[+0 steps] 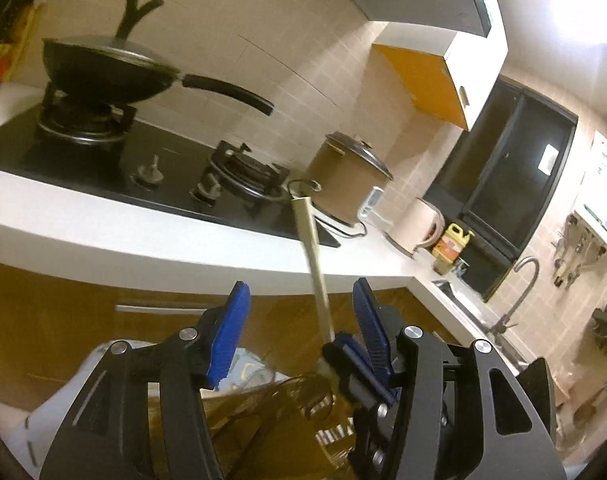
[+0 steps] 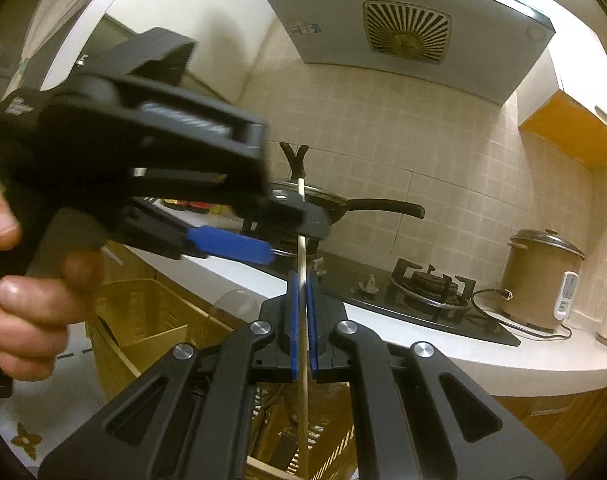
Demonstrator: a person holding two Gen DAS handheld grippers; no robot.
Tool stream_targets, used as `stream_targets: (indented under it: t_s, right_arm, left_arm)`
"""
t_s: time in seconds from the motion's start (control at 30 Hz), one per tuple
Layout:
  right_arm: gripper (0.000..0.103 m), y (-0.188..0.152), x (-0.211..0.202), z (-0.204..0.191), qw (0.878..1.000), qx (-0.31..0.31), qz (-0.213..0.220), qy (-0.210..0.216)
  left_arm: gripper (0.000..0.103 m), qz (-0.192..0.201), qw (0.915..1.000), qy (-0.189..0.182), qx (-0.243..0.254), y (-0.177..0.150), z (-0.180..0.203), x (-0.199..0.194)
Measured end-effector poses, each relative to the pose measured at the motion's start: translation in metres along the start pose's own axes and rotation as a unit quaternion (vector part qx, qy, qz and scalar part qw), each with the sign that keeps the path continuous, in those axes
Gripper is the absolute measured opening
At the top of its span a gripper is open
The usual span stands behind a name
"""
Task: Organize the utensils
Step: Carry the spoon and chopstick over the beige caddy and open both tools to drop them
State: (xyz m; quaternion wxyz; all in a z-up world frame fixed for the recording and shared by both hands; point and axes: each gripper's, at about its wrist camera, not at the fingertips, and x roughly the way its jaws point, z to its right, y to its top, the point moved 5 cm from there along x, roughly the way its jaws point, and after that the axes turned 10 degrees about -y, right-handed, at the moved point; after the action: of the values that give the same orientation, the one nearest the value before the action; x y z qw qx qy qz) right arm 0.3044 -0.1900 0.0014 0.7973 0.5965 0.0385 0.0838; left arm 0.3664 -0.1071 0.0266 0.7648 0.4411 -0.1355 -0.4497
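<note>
The right gripper has its jaws pressed narrow on one pale chopstick, which stands nearly upright between the blue pads, its top rising above them and its lower length running down below them toward a wooden box. The left gripper has its jaws spread wide with nothing clamped; in the left wrist view the same chopstick passes through the gap between them without clearly touching either pad, and the right gripper's tip sits just inside the left's right-hand jaw. In the right wrist view the left gripper reaches in level from the left, one hand wrapped around its grip. Beyond the jaws a counter carries a two-burner stove, one black pan and one rice cooker.
</note>
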Motion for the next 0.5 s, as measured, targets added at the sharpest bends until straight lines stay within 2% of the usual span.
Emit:
stream_targets:
  t_s: [0.03, 0.07, 0.13, 0.23, 0.5]
  right_arm:
    - [0.002, 0.0, -0.001, -0.001, 1.0, -0.004, 0.001, -0.001]
    - [0.002, 0.0, -0.001, -0.001, 1.0, -0.007, 0.001, -0.002]
    - [0.003, -0.001, -0.001, 0.0, 1.0, -0.009, -0.003, -0.001]
    - [0.003, -0.001, -0.002, 0.0, 1.0, -0.014, -0.012, 0.001]
    - [0.005, 0.004, -0.027, 0.017, 0.999, 0.004, -0.045, 0.022]
  left_arm:
    - [0.049, 0.001, 1.0, 0.001, -0.005, 0.001, -0.002, 0.004]
    - [0.037, 0.003, 1.0, 0.0, -0.009, 0.001, -0.003, 0.006]
    - [0.019, -0.003, 0.9998, -0.009, -0.017, 0.001, -0.003, 0.012]
    - [0.006, -0.003, 0.9999, -0.013, -0.01, 0.001, 0.004, 0.017]
    - [0.004, -0.002, 0.9998, -0.008, 0.02, 0.005, 0.028, 0.014]
